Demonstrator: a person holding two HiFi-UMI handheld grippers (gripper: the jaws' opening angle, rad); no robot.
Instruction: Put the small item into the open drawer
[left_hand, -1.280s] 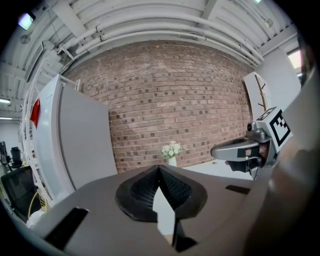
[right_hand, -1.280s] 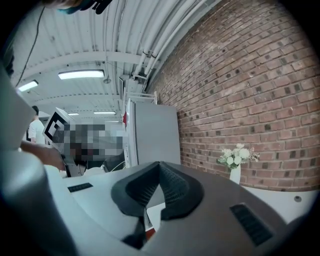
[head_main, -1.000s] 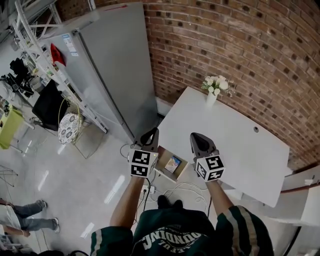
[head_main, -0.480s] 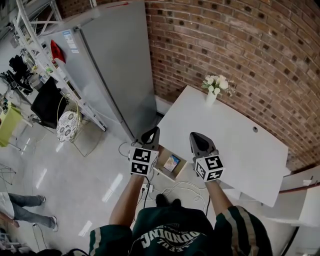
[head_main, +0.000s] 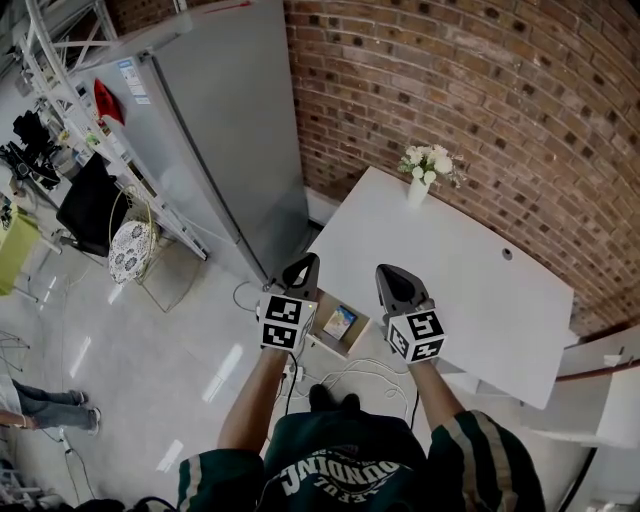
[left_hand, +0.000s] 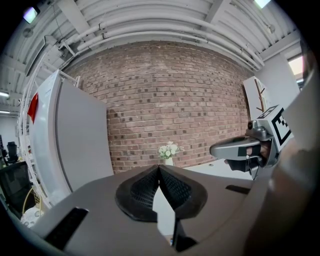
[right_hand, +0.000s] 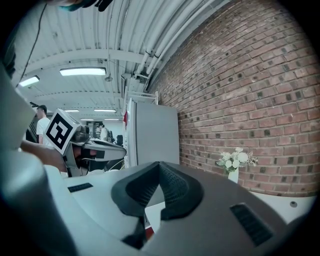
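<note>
Left gripper (head_main: 303, 266) and right gripper (head_main: 388, 273): ribbed black pads (left_hand: 142, 195) pressed together, nothing held. Open boxy wooden drawer (head_main: 328, 346) at the smooth white table's (head_main: 450, 270) near-left edge contains a small flat colourful packet (head_main: 340, 322).

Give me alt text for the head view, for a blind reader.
A person holds the left gripper and right gripper, tongs shut and empty, flanking an open wooden drawer containing a small blue-and-yellow item, beside a white table by a brick wall.

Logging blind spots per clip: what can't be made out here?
- The small item in the drawer: too small to identify, head view.
- The drawer's left end: behind the left claw, head view.
- The person at lower left: cut off by the frame edge, head view.
</note>
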